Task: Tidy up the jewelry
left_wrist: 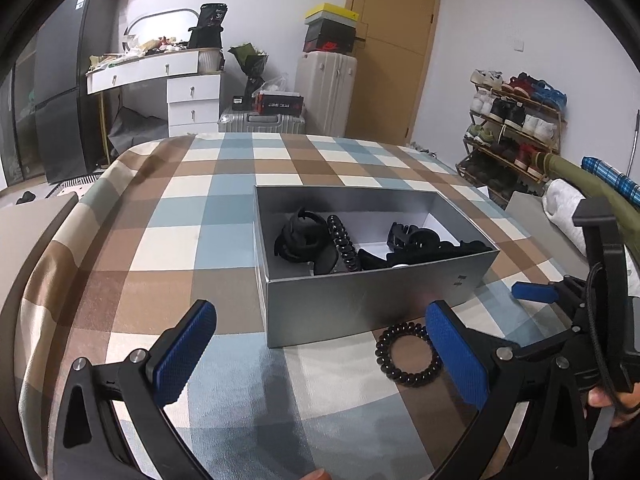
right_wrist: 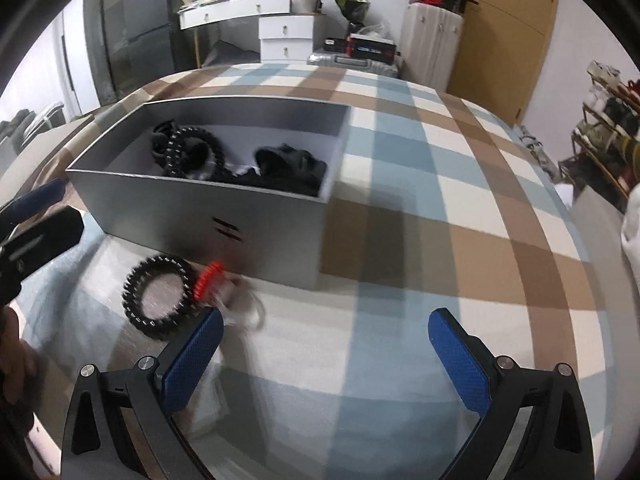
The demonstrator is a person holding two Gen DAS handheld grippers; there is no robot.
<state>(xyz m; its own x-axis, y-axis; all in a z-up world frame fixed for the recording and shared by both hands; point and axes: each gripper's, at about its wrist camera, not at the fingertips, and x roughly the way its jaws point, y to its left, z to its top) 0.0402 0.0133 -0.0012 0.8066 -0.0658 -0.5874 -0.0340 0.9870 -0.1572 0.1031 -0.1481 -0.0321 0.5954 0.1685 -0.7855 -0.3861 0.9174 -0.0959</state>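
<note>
- Cloth point(left_wrist: 224, 208): checked in brown, blue and cream squares; soft weave, covers the whole work surface.
- Box point(left_wrist: 360, 304): silver-grey card, rectangular, open top, white floor. A small dark two-bar mark on the near wall; no legible writing.
- Box contents: black claw clips point(left_wrist: 300, 240), glossy moulded plastic with curved teeth; a black spiral tie point(left_wrist: 344, 244) leaning among them.
- Left gripper point(left_wrist: 320, 356): black frame, blue textured pads; jaws spread wide, nothing between them.
- Right gripper point(right_wrist: 326, 360): same build; jaws spread wide, empty.
- Loose coil tie point(left_wrist: 408, 356): black, ring-shaped spiral cord, flat on the cloth just before the box's near wall. It touches the inner side of the left gripper's right pad; in the right wrist view it sits up and left of the left pad.
- Red item point(right_wrist: 208, 280): small, ridged, beside the coil tie, with something pale and clear; blurred, kind not discernible.
</note>
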